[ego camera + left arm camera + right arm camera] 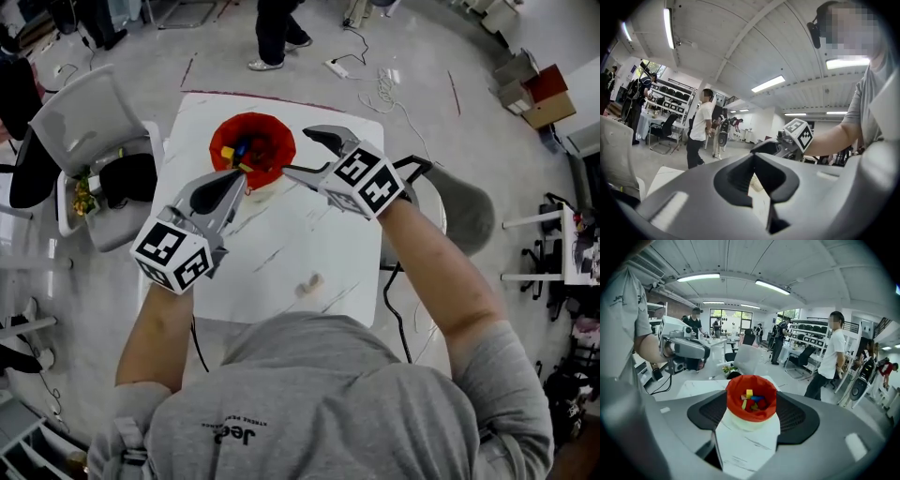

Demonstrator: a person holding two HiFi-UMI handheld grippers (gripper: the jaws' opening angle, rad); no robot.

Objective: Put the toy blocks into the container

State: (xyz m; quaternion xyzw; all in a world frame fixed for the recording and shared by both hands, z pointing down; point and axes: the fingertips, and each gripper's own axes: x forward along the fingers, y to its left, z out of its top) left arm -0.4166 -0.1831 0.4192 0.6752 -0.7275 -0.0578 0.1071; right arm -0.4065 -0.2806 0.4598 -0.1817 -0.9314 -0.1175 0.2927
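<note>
Right gripper (307, 155): jaws wide apart and nothing between the pads. It sits just beside the container's right rim and is pitched down toward it. Left gripper (239, 178): jaws drawn together at the tips, holding nothing, held about level with its nose just at the container's near rim.

Tabletop (281, 234): white with faint streaks and mostly bare.

Container (279, 139): a pale tub with a red liner folded over its rim. It stands upright near the far edge of the tabletop, left of centre.

Toy blocks (750, 401): several lie inside the container in a loose heap of yellow, blue, red and green. None is in either gripper and none shows loose on the tabletop.

Small pale lump (310, 281): lies alone on the near half of the tabletop, well apart from the container. It is too small to say whether it is a block.

Progress, as a judgement: loading looks finished or nearly so. At most that lump is left, if it counts.

Not readable:
- the near strip of the tabletop, which is hidden by the person's head and shoulders
- the patches of tabletop under both grippers
- the number of blocks and the floor of the container
</note>
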